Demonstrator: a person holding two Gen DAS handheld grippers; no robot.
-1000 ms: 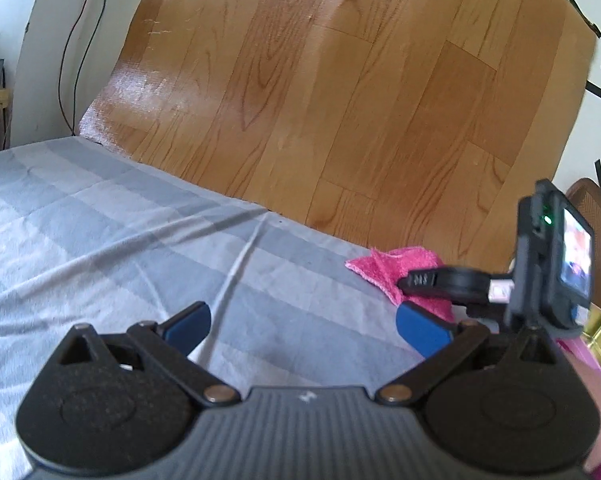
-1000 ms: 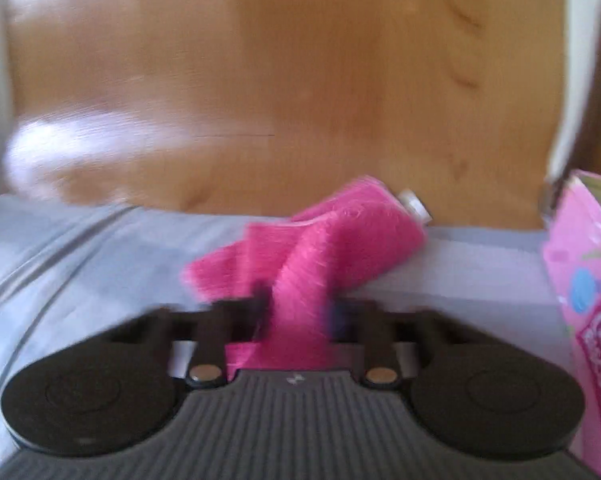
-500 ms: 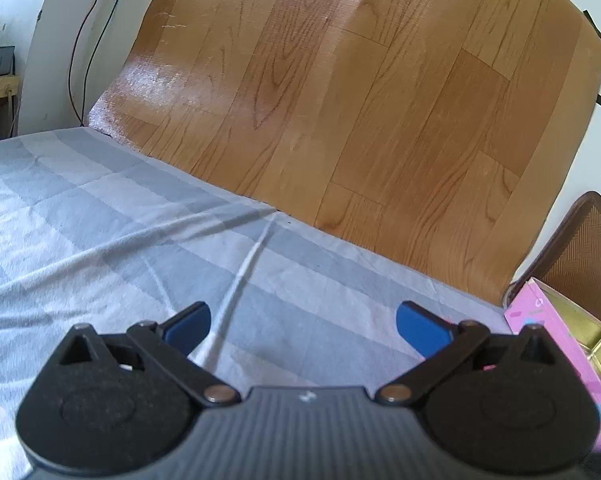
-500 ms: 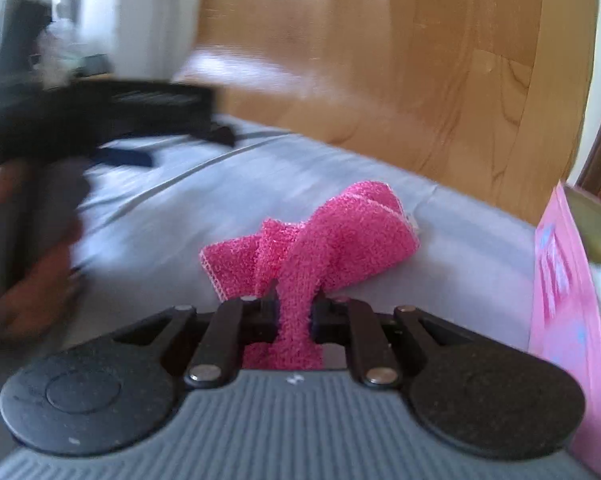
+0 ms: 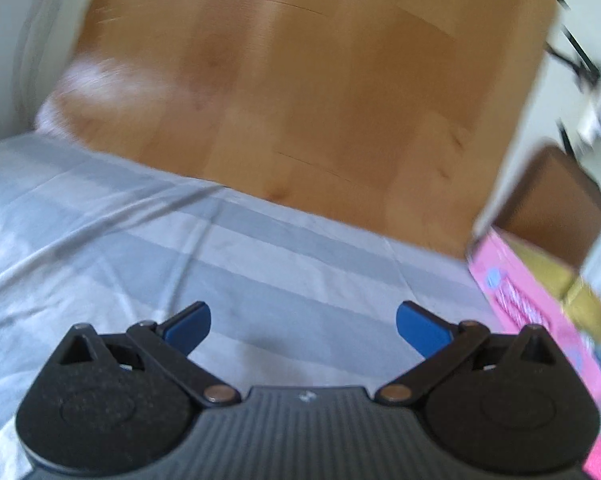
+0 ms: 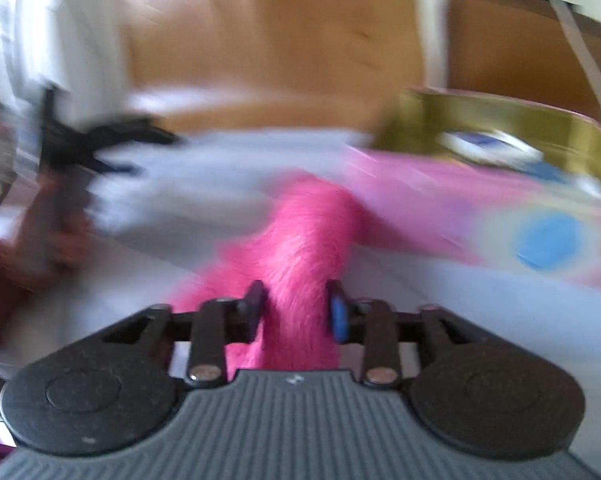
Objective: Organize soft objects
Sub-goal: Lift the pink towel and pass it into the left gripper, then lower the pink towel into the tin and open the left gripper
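Left gripper (image 5: pixel 303 322): one, jaws spread, empty.
Right gripper (image 6: pixel 297 307): one, jaws just opening around one pink cloth (image 6: pixel 308 240), seemingly loose.
Pink box (image 6: pixel 500 216): one, ahead-right.

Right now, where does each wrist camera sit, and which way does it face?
Left wrist: behind the open left tongs, facing the striped sheet, wood-grain board and pink box.
Right wrist: behind the right tongs, whose jaws have just been opening around the pink towel; a hand shows at left.
Shared: sheet, board, box.
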